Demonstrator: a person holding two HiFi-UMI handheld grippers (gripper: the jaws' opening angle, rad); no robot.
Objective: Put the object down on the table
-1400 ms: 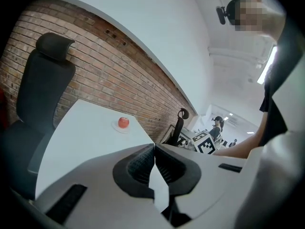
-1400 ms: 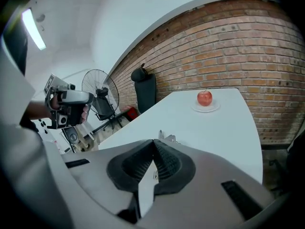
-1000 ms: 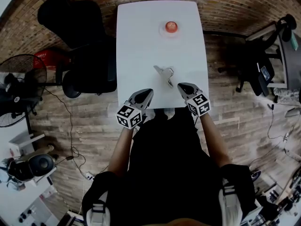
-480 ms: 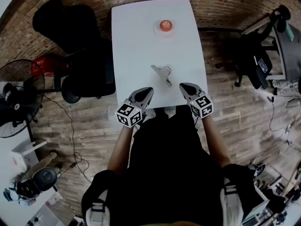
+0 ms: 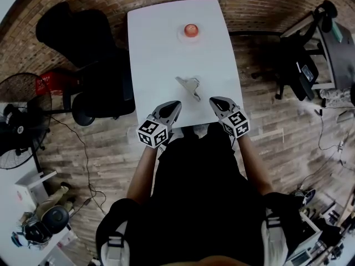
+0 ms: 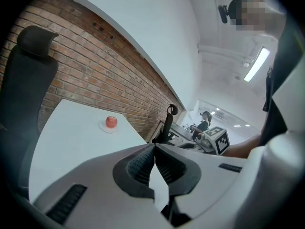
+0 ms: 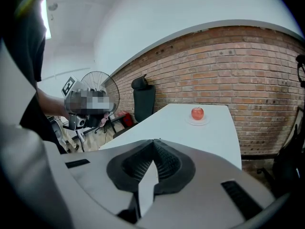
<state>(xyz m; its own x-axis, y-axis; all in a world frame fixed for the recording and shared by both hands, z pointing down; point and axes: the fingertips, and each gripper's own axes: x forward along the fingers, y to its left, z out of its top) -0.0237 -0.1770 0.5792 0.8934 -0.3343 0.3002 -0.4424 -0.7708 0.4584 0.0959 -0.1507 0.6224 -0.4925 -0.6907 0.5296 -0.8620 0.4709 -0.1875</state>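
Observation:
A small grey metal object (image 5: pixel 188 86) lies on the white table (image 5: pixel 161 54), a little beyond both grippers and touched by neither. My left gripper (image 5: pixel 176 105) hovers at the table's near edge, shut and empty. My right gripper (image 5: pixel 213 101) sits beside it to the right, also shut with nothing between its pads. In the left gripper view the jaws (image 6: pixel 153 147) meet at the tips; the right gripper view shows its jaws (image 7: pixel 153 142) pressed together too. The grey object is hidden in both gripper views.
A red apple (image 5: pixel 191 29) on a small plate stands at the table's far end, also seen as the apple (image 6: pixel 111 122) and the apple (image 7: pixel 197 113). A black office chair (image 5: pixel 94 65) is left of the table, with a fan (image 5: pixel 22 115) beyond it. Another chair (image 5: pixel 302 65) stands right.
The head view has drifted, so the table sits slightly further left and up. Both grippers hold about the same place, shut. The grey object has stayed on the table.

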